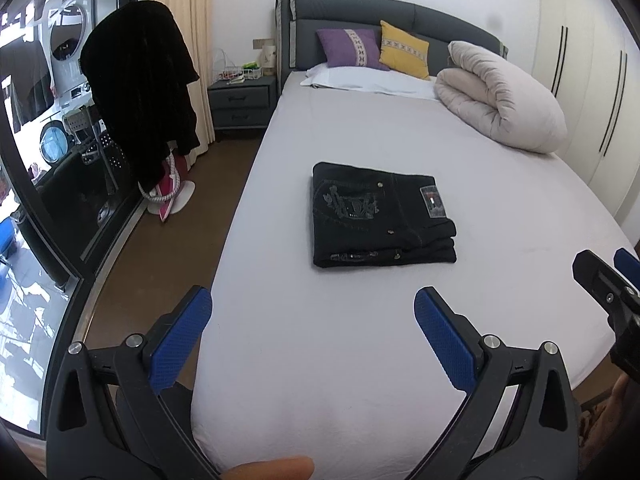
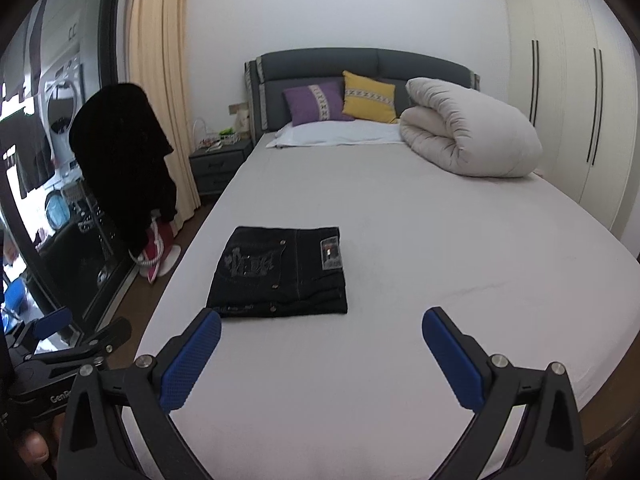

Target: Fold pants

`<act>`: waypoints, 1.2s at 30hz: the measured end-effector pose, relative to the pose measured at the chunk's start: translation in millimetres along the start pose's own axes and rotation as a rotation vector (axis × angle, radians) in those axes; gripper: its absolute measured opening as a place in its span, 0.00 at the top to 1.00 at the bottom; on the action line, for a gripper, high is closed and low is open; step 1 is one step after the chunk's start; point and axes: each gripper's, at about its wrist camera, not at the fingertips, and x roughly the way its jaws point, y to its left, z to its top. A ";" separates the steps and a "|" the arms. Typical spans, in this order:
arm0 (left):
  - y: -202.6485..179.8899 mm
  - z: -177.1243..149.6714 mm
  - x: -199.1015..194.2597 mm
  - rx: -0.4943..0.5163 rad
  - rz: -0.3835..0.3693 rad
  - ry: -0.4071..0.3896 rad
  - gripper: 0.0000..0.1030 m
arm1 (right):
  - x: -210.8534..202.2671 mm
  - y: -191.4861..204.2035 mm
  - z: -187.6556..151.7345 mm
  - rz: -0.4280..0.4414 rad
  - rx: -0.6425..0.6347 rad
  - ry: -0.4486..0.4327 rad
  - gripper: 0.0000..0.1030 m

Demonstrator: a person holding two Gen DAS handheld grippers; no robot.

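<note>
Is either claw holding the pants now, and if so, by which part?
Nothing is held. The left claw and the right claw are both open and apart from the folded black pants, which lie on the bed.

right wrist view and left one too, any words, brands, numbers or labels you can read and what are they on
"GenR", cut off after that: on the left claw body, at the lower left of the right wrist view.
Patch label on the folded black jeans: too blurred to read.
Grey embroidered design on the jeans pocket: no legible letters.
Washing machine panel: too small to read.
</note>
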 end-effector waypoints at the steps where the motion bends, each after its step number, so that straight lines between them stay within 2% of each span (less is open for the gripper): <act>1: -0.1 -0.8 3.1 0.000 0.001 0.005 0.00 | 1.3 1.2 -0.6 0.001 -0.002 0.002 0.00; 20: 0.1 -7.4 39.0 -0.010 0.006 0.068 0.00 | 24.4 10.5 -10.3 0.022 -0.014 0.078 0.00; 36: 2.1 -18.0 63.3 -0.031 0.048 0.123 0.00 | 42.7 19.2 -21.5 0.030 -0.020 0.144 0.00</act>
